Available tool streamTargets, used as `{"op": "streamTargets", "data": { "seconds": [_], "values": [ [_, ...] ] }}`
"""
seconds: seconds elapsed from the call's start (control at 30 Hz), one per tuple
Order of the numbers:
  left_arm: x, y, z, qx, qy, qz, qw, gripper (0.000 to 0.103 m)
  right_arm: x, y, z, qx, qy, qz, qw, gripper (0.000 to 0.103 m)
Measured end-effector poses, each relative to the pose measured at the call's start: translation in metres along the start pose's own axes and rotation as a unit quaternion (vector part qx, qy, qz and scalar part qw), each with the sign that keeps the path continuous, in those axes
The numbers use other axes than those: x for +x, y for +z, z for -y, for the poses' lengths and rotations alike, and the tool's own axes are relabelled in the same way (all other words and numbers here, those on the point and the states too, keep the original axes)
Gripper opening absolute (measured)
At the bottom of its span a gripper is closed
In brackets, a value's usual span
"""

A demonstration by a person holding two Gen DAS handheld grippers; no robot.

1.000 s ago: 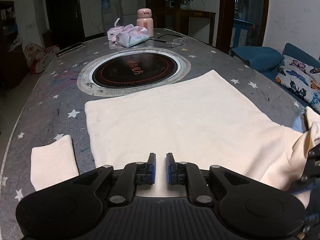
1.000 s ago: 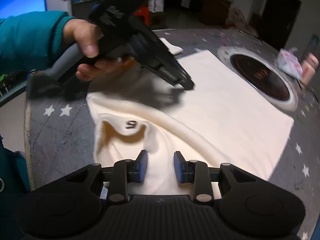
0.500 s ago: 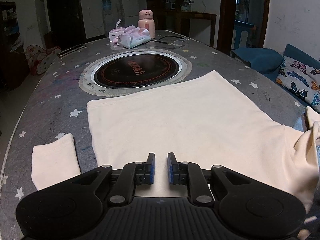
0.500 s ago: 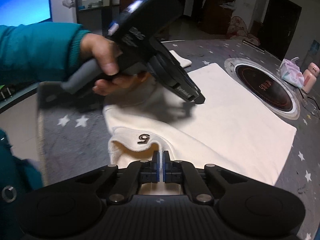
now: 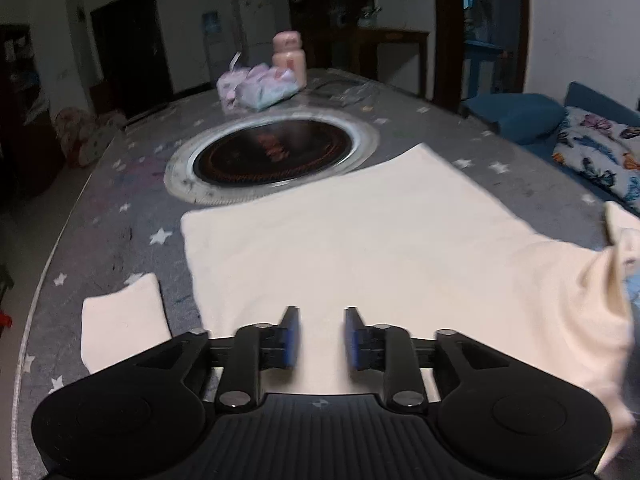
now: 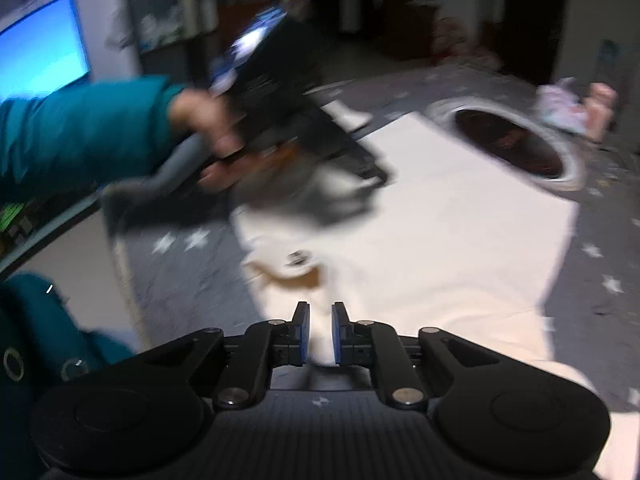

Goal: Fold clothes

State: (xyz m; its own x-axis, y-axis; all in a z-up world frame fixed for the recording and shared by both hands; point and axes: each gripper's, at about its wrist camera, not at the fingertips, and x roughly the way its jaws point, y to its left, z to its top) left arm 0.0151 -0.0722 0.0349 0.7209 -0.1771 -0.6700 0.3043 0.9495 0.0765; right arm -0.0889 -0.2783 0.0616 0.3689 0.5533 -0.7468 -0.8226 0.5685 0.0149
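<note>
Fingers of the left gripper [image 5: 319,338] stand apart at the bottom centre of its own view; we note its jaws have just been opening, with cream cloth lying below the gap and nothing pressed between the blue pads. Fingers of the right gripper [image 6: 320,334] sit close together at the bottom centre of the right wrist view, jaws just parted a little, with a ridge of cloth running up between the pads; whether the pads press on it we cannot tell through the blur.

We record the cream garment [image 5: 360,248] spread flat across the middle of the grey star-patterned table [image 5: 100,216], its right side lifted into a raised fold at the right edge of the left view. A sleeve end [image 5: 122,322] lies flat at lower left, just beside the body of the garment. In the right view the collar label [image 6: 298,259] shows just above the fingers, centre frame.

Beyond, at upper left of the right view, a hand [image 6: 212,128] in a teal sleeve [image 6: 88,128] holds the other gripper over the cloth. Farther off, a round black hob [image 5: 272,156] is set into the table, touching the garment's far edge. Behind it stand a tissue pack [image 5: 258,84] and a pink bottle [image 5: 289,56], near each other.
</note>
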Motion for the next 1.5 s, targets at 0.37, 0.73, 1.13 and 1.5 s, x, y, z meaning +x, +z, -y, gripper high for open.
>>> {"op": "streamTargets", "data": {
  "seconds": [0.37,0.73,1.13,1.5],
  "values": [
    [-0.048,-0.024,0.048,0.016,-0.082,0.017,0.9964,0.043,-0.056,-0.061,0.095,0.204,-0.186,0.042,0.960,0.022],
    [-0.042,-0.029,0.115,0.075,-0.170,0.004,0.9826,0.046,-0.046,-0.095,0.195,0.333,-0.239,0.018,0.912,0.028],
    [-0.036,-0.041,0.126,0.097,-0.179,-0.009,0.9791,0.047,-0.024,-0.078,0.191,0.265,-0.285,0.005,0.921,0.002],
    [-0.036,-0.043,0.126,0.104,-0.179,-0.005,0.9783,0.048,-0.061,-0.095,0.211,0.330,-0.308,0.039,0.892,0.029]
  ]
}}
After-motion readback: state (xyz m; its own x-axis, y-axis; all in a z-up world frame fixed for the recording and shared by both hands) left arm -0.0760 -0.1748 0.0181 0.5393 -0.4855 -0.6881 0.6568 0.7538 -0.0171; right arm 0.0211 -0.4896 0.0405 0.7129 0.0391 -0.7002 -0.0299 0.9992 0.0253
